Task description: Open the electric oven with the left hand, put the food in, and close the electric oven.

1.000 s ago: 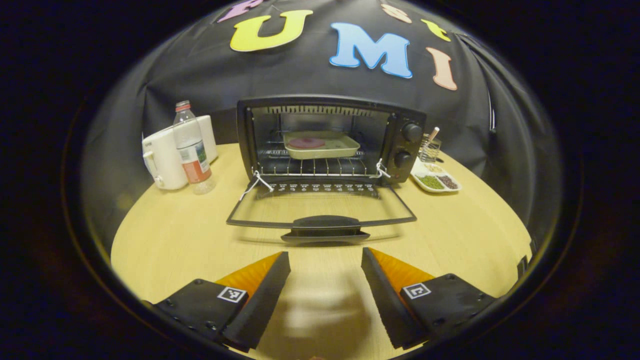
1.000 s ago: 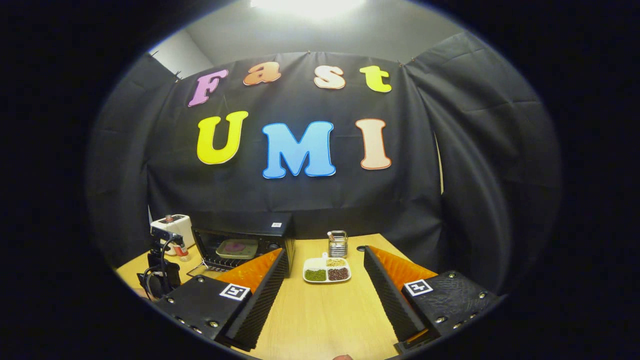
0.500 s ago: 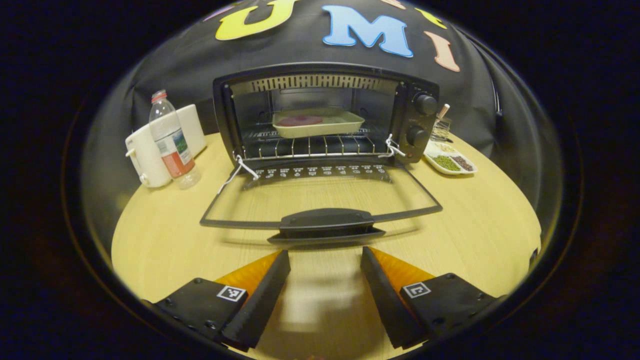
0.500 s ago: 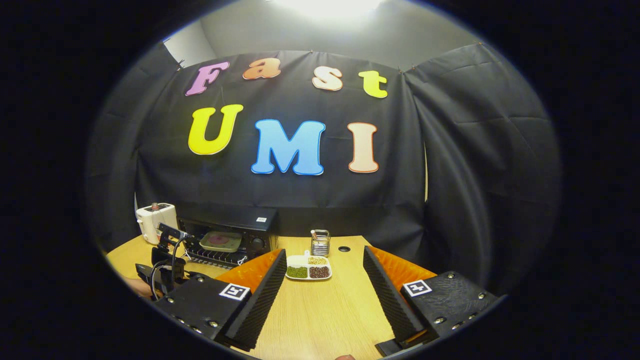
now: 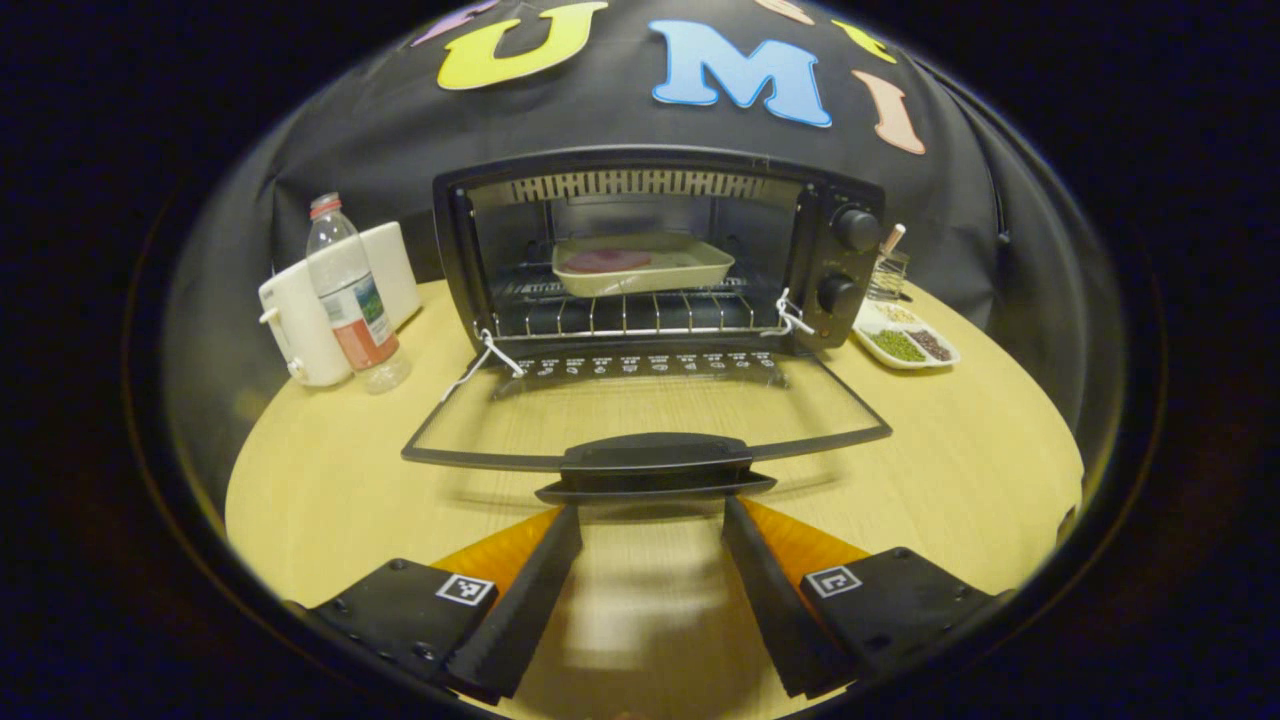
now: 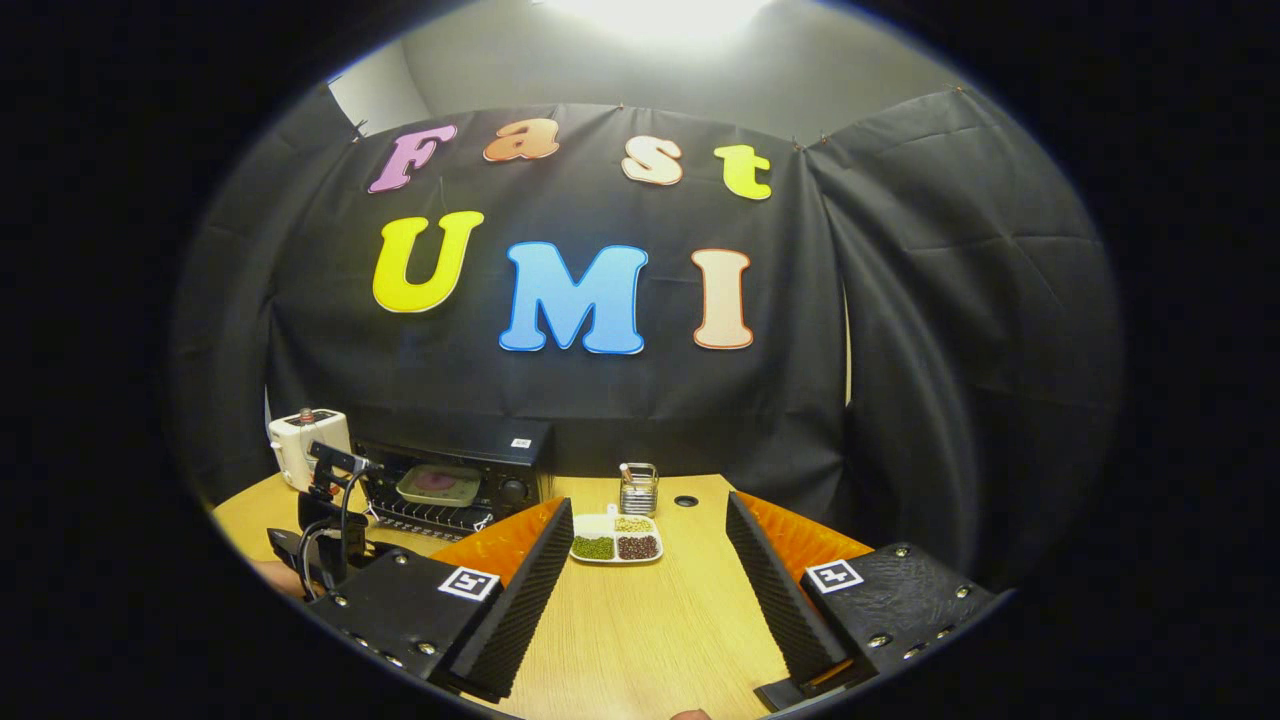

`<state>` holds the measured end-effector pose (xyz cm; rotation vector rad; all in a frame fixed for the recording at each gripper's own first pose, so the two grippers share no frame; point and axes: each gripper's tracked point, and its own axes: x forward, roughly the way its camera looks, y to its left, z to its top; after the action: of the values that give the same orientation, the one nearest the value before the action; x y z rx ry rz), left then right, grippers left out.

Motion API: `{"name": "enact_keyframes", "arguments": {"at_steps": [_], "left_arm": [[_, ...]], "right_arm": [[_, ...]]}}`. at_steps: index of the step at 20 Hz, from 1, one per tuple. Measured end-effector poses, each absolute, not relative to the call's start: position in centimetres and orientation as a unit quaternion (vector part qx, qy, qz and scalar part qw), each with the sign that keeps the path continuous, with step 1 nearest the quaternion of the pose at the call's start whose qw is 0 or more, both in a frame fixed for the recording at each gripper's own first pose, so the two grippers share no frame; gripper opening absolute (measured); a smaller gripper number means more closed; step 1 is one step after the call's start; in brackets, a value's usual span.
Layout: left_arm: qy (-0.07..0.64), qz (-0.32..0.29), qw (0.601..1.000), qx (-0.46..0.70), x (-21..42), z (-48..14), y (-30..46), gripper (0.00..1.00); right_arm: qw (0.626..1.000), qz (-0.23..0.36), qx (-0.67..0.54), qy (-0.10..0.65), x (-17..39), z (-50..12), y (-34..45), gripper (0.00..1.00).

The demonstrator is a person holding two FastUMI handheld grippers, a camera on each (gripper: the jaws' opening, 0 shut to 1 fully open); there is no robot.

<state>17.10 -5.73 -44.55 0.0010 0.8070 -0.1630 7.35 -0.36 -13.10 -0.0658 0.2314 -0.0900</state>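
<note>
Down low, the left gripper [image 5: 650,515] is spread wide, its tips just under the door handle [image 5: 655,455] of the open electric oven [image 5: 655,250]; the food tray [image 5: 640,265] sits on the rack inside. Off to the side, the right gripper [image 6: 648,515] hangs wide and empty above the table [image 6: 650,620].

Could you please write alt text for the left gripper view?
A black electric oven stands open on a pale wooden table, its glass door folded flat, a cream baking tray on the rack. The open left gripper nears the door handle.
</note>
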Motion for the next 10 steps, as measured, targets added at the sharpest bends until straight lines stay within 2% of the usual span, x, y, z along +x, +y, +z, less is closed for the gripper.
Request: {"name": "enact_keyframes", "arguments": {"at_steps": [5,10], "left_arm": [[0.369,-0.082,0.926,-0.028,17.3,-41.9,-5.5,0.97],[0.326,-0.094,0.941,0.000,18.2,-39.3,-5.4,0.97]], "right_arm": [[0.993,-0.035,-0.013,0.116,7.9,-13.6,1.0,0.96],[0.993,-0.029,-0.007,0.118,8.6,-13.9,1.9,0.96]]}}
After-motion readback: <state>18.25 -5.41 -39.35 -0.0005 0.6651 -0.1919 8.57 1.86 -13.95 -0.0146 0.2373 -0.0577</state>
